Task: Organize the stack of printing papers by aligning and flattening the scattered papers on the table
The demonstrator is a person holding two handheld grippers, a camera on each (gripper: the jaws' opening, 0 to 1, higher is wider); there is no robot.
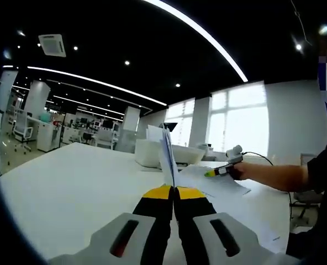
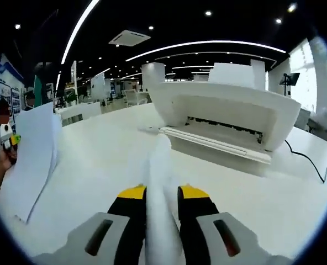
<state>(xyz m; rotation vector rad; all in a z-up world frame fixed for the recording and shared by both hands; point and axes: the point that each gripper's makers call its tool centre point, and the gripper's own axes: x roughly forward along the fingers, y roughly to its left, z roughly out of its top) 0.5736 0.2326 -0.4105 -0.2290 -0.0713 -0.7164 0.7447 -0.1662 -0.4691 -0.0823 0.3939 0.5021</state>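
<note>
- Left gripper [image 1: 173, 192] jaws are clamped on upright papers [image 1: 167, 154], at 12 o'clock from it.
- Right gripper [image 2: 162, 191] jaws grip a sheet [image 2: 159, 182] edge; printer [image 2: 230, 118] at 1 o'clock on the table [image 2: 97, 160].

White papers [image 1: 168, 152], white table [image 1: 69, 187]

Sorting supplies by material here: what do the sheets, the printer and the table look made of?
Sheets: thin white paper, matte; they stand on edge and bend. Printer: seemingly molded white plastic, smooth, slightly glossy, with rounded edges. Table: smooth white top, likely laminate, though its material is unclear. The left gripper holds the sheets.
</note>
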